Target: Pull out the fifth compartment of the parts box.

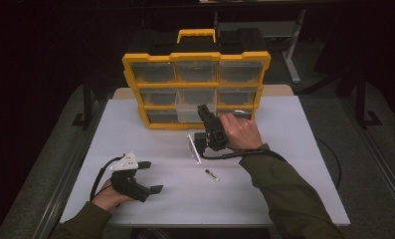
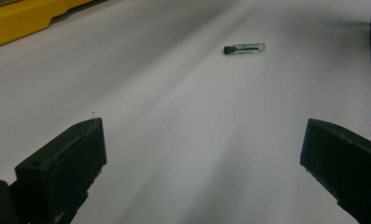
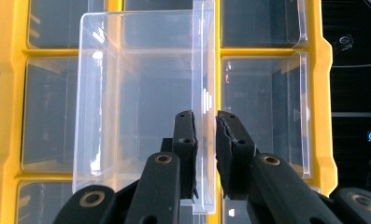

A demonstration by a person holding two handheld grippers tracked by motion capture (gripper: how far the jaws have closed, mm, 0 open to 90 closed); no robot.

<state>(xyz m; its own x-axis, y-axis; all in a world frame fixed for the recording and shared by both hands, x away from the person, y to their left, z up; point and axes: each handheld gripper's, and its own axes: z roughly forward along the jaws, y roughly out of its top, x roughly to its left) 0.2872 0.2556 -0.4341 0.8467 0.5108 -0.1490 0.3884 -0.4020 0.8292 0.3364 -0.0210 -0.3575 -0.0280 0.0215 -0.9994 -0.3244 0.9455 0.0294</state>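
Note:
A yellow parts organizer (image 1: 127, 69) with several clear drawers stands upright at the back of the white table (image 1: 294, 149). Its middle drawer (image 1: 189, 113) sticks partly out of the lower rows. My right gripper (image 1: 201, 109) is shut on that clear drawer (image 3: 136, 93), and the drawer's thin side wall stands between the pads (image 3: 186, 135) at my right gripper (image 3: 205, 126). A small glass vial with a black cap (image 1: 212, 175) lies on the table. My left gripper (image 1: 150, 177) rests at the left, open and holding nothing, pointing toward the vial (image 2: 244, 47) beyond its fingers, my left gripper (image 2: 204, 140).
The organizer's yellow frame (image 3: 5, 93) surrounds the other drawers, which are pushed in. A yellow edge of it (image 2: 19, 21) lies at the far left of the left gripper view. A black cable (image 1: 329, 159) trails off the table's right side. Dark floor surrounds the table.

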